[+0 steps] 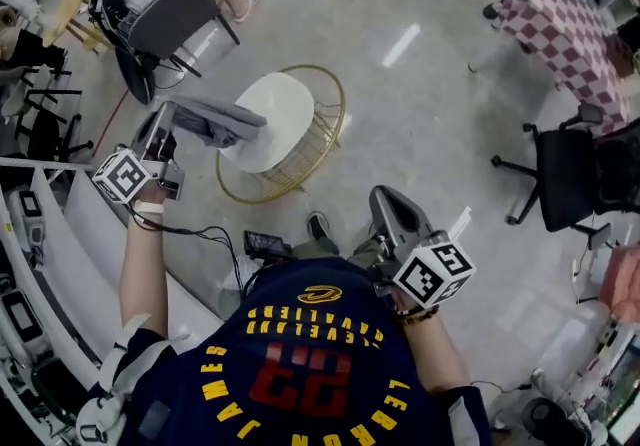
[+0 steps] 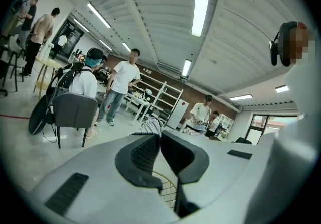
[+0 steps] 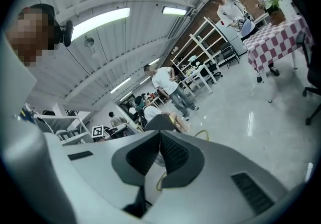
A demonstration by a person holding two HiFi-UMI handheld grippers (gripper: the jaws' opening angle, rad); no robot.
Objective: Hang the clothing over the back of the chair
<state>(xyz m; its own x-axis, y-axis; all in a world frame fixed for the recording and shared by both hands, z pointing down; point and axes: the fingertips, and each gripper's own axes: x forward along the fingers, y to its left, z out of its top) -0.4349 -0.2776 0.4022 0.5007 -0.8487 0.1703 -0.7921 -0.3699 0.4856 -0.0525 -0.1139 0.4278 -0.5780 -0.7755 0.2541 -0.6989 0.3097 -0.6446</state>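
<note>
A grey garment (image 1: pixel 222 121) hangs from my left gripper (image 1: pixel 172 113) and trails onto the round white chair with a gold wire frame (image 1: pixel 335 116). The left gripper view shows its jaws shut, with a fold of striped grey cloth (image 2: pixel 149 125) pinched at the tips of the left gripper (image 2: pixel 160 133). Gold wire (image 2: pixel 168 188) shows below the pads. My right gripper (image 1: pixel 379 196) is held near my body, short of the chair, with nothing in it. In the right gripper view the right gripper (image 3: pixel 160 134) has its pads together, and the chair's gold rim (image 3: pixel 201 132) lies beyond.
A person sits on a grey chair (image 1: pixel 172 20) beyond the white one. White shelving (image 1: pixel 60 234) runs along my left. A checkered table (image 1: pixel 565 29) and a black office chair (image 1: pixel 568 176) stand at the right. A cable and a black device (image 1: pixel 266 244) lie by my feet.
</note>
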